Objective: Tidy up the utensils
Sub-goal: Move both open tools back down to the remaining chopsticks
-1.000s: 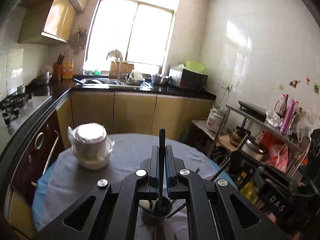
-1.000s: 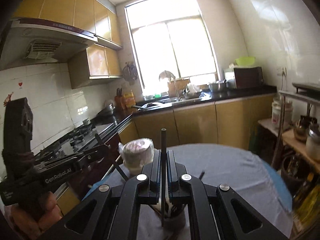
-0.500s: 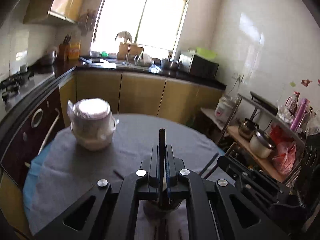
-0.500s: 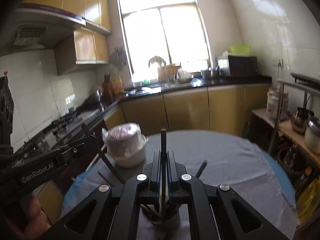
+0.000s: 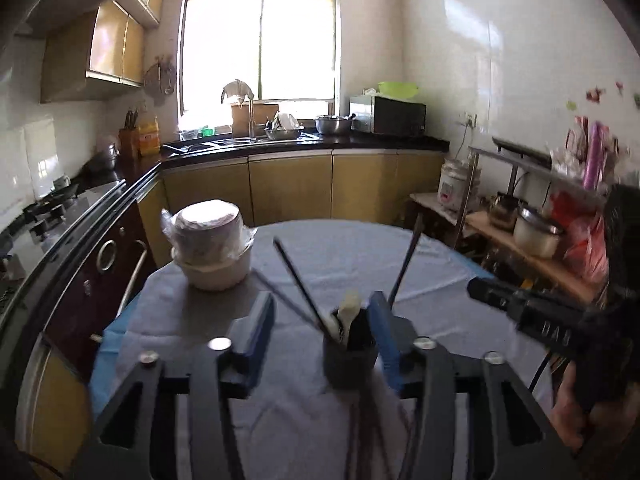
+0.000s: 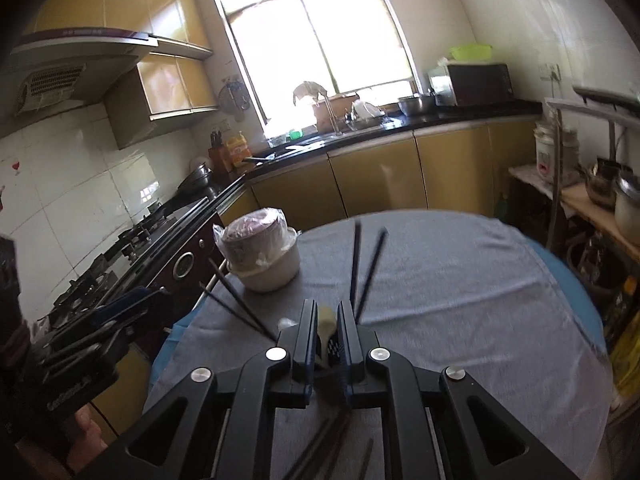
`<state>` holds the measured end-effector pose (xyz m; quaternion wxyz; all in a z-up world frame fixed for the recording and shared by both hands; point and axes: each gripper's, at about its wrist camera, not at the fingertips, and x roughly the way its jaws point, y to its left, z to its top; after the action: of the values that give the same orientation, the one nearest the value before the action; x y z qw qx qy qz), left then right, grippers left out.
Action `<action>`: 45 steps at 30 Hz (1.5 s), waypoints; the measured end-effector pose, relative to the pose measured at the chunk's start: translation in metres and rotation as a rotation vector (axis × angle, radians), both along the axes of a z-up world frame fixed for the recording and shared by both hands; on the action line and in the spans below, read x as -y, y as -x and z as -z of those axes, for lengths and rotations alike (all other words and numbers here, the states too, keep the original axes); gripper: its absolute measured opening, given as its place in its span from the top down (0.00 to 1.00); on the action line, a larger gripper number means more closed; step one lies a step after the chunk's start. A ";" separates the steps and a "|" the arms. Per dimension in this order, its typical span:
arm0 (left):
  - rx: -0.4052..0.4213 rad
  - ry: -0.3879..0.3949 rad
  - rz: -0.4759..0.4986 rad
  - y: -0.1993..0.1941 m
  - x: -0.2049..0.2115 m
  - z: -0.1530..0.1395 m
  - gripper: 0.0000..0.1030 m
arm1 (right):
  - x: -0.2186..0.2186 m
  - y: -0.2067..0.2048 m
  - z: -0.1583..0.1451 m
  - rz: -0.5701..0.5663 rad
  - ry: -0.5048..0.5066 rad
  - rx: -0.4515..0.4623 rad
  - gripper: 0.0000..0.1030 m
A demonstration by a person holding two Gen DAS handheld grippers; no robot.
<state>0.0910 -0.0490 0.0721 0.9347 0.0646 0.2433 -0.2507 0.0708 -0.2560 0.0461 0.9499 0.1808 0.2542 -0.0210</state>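
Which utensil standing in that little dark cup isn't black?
The pale, spoon-like utensil in the cup; the others there are thin dark chopsticks leaning outward.

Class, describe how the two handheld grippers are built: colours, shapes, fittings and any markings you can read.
Both are black, angular linkage frames with round silver bolts. The left gripper has blue pads lining its jaws; the right gripper has dark pads edged blue. Seen from the right wrist view, the left gripper's body bears pale lettering, too blurred to read.

Both wrist cameras look forward and slightly downward along their fingers, close above the round grey-clothed table, sharing the dark cylindrical utensil holder and sunlit window.
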 end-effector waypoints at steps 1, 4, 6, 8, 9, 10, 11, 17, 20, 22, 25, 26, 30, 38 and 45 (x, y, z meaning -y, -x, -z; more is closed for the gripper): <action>0.002 -0.015 -0.006 0.007 -0.003 0.007 0.40 | 0.002 0.006 0.007 0.003 -0.001 -0.017 0.89; -0.025 -0.057 -0.026 0.022 -0.010 0.034 0.39 | 0.007 0.021 0.030 0.014 -0.020 -0.063 0.87; -0.089 -0.067 -0.039 0.027 -0.016 0.055 0.39 | 0.009 0.030 0.049 0.013 -0.041 -0.106 0.85; -0.168 -0.064 -0.056 0.029 -0.022 0.077 0.39 | 0.010 0.038 0.070 0.014 -0.053 -0.158 0.85; -0.207 -0.068 -0.070 0.030 -0.023 0.088 0.39 | 0.009 0.042 0.080 0.016 -0.058 -0.184 0.85; -0.234 -0.072 -0.077 0.031 -0.025 0.096 0.39 | 0.010 0.046 0.090 0.015 -0.072 -0.210 0.85; -0.257 -0.078 -0.081 0.033 -0.026 0.104 0.39 | 0.010 0.048 0.098 0.012 -0.087 -0.227 0.85; -0.273 -0.137 -0.130 0.048 -0.030 0.134 0.37 | 0.001 0.066 0.139 -0.013 -0.118 -0.300 0.84; -0.275 -0.149 -0.157 0.051 -0.032 0.141 0.35 | -0.008 0.068 0.150 -0.027 -0.102 -0.316 0.84; -0.283 -0.150 -0.167 0.052 -0.034 0.145 0.35 | -0.014 0.067 0.155 -0.037 -0.101 -0.323 0.84; -0.287 -0.156 -0.174 0.052 -0.035 0.148 0.35 | -0.020 0.067 0.159 -0.056 -0.104 -0.328 0.84; -0.291 -0.159 -0.175 0.052 -0.035 0.149 0.35 | -0.023 0.066 0.158 -0.059 -0.103 -0.329 0.84; -0.315 -0.165 -0.171 0.051 -0.036 0.157 0.35 | -0.026 0.065 0.161 -0.072 -0.103 -0.338 0.84; -0.374 -0.150 -0.131 0.045 -0.033 0.163 0.35 | -0.029 0.059 0.166 -0.084 -0.125 -0.368 0.84; -0.407 -0.165 -0.127 0.042 -0.031 0.171 0.35 | -0.031 0.057 0.168 -0.087 -0.133 -0.384 0.84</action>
<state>0.0486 -0.0178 -0.0988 0.8719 0.0736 0.4501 -0.1783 0.0135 -0.2254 -0.1224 0.8700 0.2245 0.4390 0.0028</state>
